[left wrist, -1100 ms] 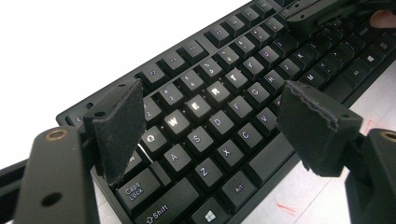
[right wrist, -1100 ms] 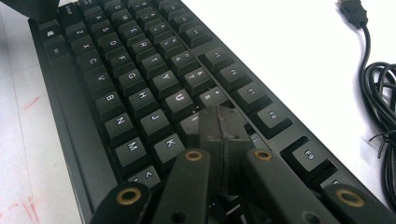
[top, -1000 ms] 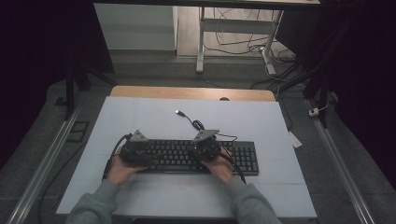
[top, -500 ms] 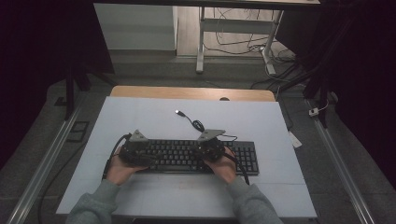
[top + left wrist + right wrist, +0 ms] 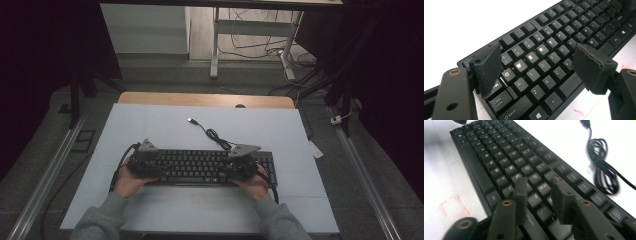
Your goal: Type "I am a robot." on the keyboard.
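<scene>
1. Left claw (image 5: 536, 62): jaws wide apart, nothing between, hovering over keyboard's (image 5: 200, 165) QWERTY end.
2. Right claw (image 5: 537, 195): jaws narrowly parted, empty, low over keyboard's right-hand keys; contact unclear (blur).
3. Keyboard flat on counter (image 5: 165, 125), near its front edge; its cable (image 5: 212, 134) coiled just behind, unplugged.
4. Progress, my guess: early, both claws positioned, no grip yet.

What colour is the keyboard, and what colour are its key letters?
The keyboard is black with white letters, clearest in the left gripper view.
</scene>
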Action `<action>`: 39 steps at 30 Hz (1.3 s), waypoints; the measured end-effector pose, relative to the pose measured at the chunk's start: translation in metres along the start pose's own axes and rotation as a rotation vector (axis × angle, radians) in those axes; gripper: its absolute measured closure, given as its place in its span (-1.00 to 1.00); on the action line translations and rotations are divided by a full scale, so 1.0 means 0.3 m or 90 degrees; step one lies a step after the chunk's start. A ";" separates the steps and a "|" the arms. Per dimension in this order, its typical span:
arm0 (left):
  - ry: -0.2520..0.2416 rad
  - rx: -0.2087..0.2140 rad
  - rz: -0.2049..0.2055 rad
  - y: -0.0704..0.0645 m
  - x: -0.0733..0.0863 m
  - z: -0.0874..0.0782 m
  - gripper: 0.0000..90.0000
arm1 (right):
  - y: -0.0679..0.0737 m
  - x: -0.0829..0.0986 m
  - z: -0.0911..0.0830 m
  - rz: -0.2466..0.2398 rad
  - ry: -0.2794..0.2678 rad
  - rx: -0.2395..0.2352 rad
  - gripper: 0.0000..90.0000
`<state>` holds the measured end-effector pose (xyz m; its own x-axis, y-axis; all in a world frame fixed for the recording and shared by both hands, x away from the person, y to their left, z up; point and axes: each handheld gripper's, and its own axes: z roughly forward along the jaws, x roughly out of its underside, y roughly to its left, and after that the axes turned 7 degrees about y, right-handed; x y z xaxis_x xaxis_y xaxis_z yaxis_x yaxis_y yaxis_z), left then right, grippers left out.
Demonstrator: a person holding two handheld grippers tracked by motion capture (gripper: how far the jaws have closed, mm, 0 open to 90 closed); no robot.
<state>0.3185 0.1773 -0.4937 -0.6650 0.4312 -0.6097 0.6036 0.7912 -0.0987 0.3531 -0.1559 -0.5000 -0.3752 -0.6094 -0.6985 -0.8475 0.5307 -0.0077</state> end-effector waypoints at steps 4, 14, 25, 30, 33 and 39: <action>-0.002 0.000 0.001 0.002 0.001 -0.002 -0.46 | -0.001 0.039 -0.038 0.004 -0.011 0.016 0.23; -0.006 -0.004 0.008 0.000 -0.001 0.001 -0.43 | 0.002 0.111 -0.102 0.009 -0.027 0.027 0.13; -0.018 -0.012 0.015 -0.005 -0.002 -0.001 -0.36 | -0.001 0.116 -0.103 -0.004 -0.026 0.029 0.11; -0.033 -0.012 0.020 -0.008 -0.004 0.001 -0.24 | -0.011 0.116 -0.107 0.002 -0.030 0.032 0.10; -0.041 -0.001 0.033 -0.017 -0.012 0.014 -0.05 | -0.013 0.115 -0.107 0.002 -0.029 0.033 0.09; -0.048 0.019 0.059 -0.040 -0.028 0.045 0.57 | -0.011 0.114 -0.100 -0.003 -0.024 0.033 0.08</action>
<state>0.3226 0.1585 -0.4980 -0.5714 0.4676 -0.6744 0.6744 0.7358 -0.0612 0.3319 -0.1962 -0.5023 -0.3564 -0.5894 -0.7250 -0.8283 0.5583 -0.0467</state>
